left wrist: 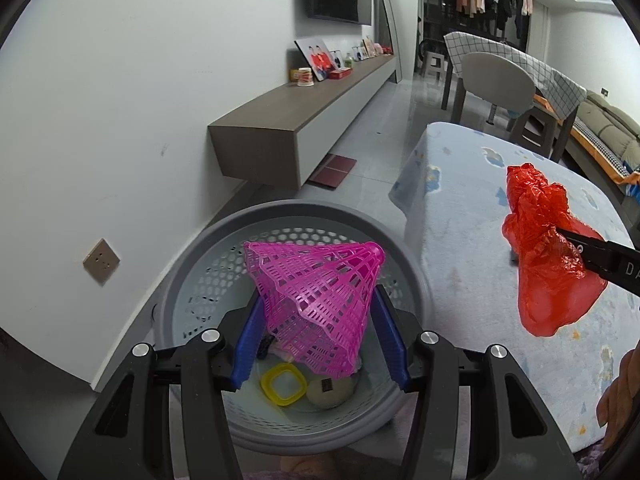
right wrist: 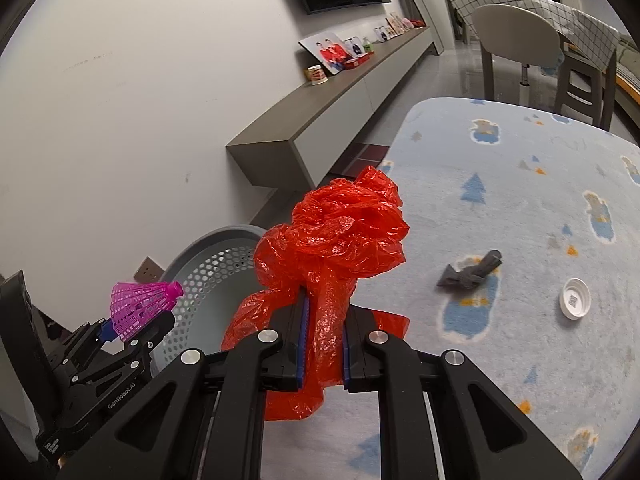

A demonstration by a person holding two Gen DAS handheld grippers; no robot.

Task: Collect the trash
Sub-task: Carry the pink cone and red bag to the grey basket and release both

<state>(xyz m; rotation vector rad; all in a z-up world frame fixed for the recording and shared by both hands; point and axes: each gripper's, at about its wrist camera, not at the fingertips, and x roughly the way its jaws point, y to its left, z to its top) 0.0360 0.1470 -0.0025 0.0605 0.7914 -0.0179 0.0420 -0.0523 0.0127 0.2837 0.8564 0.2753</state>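
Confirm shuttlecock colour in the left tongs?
Pink shuttlecock, a mesh skirt; the left wrist view shows it best.

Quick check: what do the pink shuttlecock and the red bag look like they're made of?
Pink shuttlecock: likely molded plastic, matte, judging by its openwork lattice skirt. Red bag: thin glossy plastic film, seemingly, from its crinkles, shine and translucence.

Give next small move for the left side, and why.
Probably open the left hand-held gripper: its fingers clamp the pink shuttlecock right over the open grey bin, so it should drop in beside the yellow ring.
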